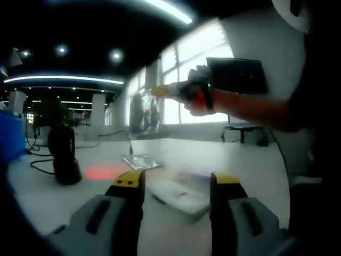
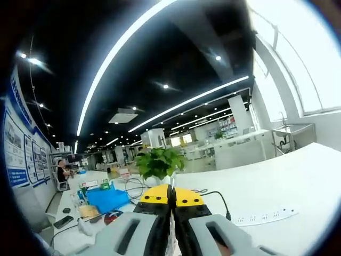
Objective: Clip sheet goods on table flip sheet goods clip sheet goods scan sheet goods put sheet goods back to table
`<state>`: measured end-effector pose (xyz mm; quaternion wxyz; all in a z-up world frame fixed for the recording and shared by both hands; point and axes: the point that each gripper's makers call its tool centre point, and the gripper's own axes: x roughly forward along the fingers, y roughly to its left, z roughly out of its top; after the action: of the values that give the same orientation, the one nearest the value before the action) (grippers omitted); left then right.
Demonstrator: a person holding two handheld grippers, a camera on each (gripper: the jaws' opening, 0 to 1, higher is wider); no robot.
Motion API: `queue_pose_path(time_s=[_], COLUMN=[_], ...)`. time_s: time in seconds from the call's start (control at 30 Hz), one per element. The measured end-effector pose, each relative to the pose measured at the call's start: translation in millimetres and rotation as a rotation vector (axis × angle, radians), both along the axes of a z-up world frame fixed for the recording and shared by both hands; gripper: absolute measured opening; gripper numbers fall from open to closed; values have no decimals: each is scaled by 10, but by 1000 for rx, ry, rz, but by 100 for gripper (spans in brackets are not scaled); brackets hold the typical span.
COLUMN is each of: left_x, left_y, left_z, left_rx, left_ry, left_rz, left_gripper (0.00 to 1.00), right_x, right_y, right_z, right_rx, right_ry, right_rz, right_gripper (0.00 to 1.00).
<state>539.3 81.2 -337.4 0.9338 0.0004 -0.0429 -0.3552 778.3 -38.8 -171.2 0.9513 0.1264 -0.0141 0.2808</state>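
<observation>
Holding transparent plastic sheet packet [image 1: 143, 109] aloft, right gripper [image 2: 171, 201] jaws clamped on it; left gripper [image 1: 177, 184] jaws apart, empty. Black barcode scanner [image 1: 63, 154] ahead; scan, return pending.

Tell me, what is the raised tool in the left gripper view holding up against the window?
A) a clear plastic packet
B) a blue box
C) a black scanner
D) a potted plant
A: the right tool, held up in a person's hand, pinches a see-through packet that hangs in front of the bright window.
</observation>
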Motion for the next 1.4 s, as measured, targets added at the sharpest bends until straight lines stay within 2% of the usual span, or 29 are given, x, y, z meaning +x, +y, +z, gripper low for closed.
queue_pose_path(time_s=[0.17, 0.43, 0.5, 0.63, 0.87, 1.07, 1.4], left_x=[10, 26, 38, 44, 61, 47, 38], left_y=[5, 19, 30, 43, 107, 84, 70], left_z=[-6, -26, -37, -31, 30, 12, -6], left_rx=[-2, 1, 8, 2, -36, -22, -17], left_ry=[2, 9, 9, 9, 0, -1, 6], left_rz=[0, 8, 16, 21, 42, 33, 23], left_gripper=[41, 41, 41, 41, 42, 42, 42], right_x=[60, 129, 150, 171, 243, 283, 249], right_y=[77, 212, 245, 335, 475, 509, 591], right_z=[-47, -77, -85, -144, -250, -314, -390], right_rx=[4, -25, -46, -51, -20, -9, -11], right_ry=[-1, -55, -86, -94, -84, -103, -140], right_rz=[-12, -36, -53, -64, -84, -120, -132], right_gripper=[0, 0, 0, 0, 0, 0, 0])
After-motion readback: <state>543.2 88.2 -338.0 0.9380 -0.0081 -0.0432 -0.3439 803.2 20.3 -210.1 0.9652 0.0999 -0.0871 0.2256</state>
